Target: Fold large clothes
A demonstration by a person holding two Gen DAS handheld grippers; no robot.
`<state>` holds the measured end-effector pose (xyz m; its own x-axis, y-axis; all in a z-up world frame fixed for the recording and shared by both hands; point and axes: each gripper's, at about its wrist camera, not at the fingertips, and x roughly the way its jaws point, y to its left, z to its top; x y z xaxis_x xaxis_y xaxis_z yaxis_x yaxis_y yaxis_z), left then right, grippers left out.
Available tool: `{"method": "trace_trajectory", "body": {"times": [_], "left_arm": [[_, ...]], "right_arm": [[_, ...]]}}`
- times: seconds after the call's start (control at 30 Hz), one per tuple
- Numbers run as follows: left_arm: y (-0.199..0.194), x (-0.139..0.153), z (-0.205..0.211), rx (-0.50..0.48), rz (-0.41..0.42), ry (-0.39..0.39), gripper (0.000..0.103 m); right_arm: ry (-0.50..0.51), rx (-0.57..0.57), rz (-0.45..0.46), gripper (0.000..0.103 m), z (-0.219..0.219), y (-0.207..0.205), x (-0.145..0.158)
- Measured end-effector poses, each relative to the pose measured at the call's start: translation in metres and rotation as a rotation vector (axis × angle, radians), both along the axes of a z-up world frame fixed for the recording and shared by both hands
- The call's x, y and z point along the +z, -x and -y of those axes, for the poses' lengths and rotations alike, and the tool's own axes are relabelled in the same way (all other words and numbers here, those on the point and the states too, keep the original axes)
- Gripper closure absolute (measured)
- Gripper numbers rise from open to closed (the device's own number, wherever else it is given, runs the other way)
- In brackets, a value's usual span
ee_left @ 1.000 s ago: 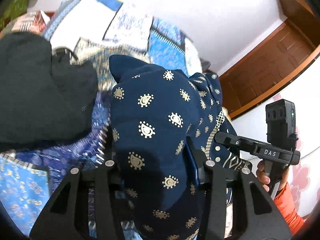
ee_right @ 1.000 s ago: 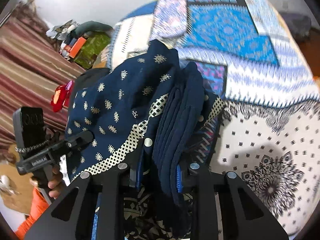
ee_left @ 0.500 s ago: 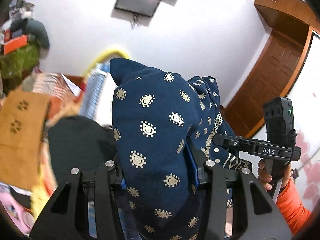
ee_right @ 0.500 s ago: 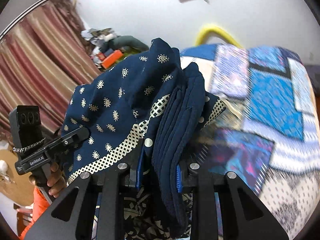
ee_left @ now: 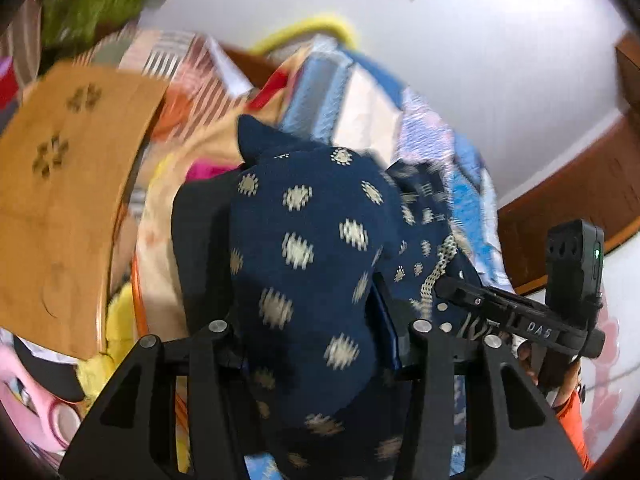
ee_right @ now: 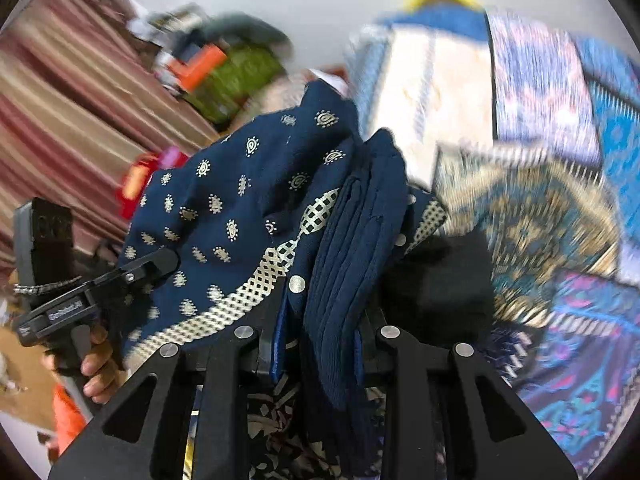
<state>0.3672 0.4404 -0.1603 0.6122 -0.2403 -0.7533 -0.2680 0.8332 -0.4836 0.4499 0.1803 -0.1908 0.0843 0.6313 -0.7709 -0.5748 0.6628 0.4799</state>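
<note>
- Left gripper (ee_left: 316, 344) clamped on a fat bunch of the navy printed garment (ee_left: 312, 248), right gripper (ee_right: 318, 344) pinching its pleated edge.
- Garment up in the air between both, over the patchwork bedspread (ee_right: 560, 208).
- Probably best: keep both grips tight, spread apart evenly, lay flat before creasing.
</note>
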Motion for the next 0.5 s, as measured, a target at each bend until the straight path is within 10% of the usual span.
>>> {"method": "trace_trajectory", "body": {"times": [0.13,0.5], "left_arm": [[0.006,-0.005,-0.001,0.012,0.027,-0.010,0.049],[0.076,0.077,0.074,0.019,0.133,-0.479,0.049]], "right_arm": [[0.055,0.002,0.094,0.065,-0.005,0.005,-0.019],[0.157,0.036,0.409,0.062,0.026,0.058,0.063]]}}
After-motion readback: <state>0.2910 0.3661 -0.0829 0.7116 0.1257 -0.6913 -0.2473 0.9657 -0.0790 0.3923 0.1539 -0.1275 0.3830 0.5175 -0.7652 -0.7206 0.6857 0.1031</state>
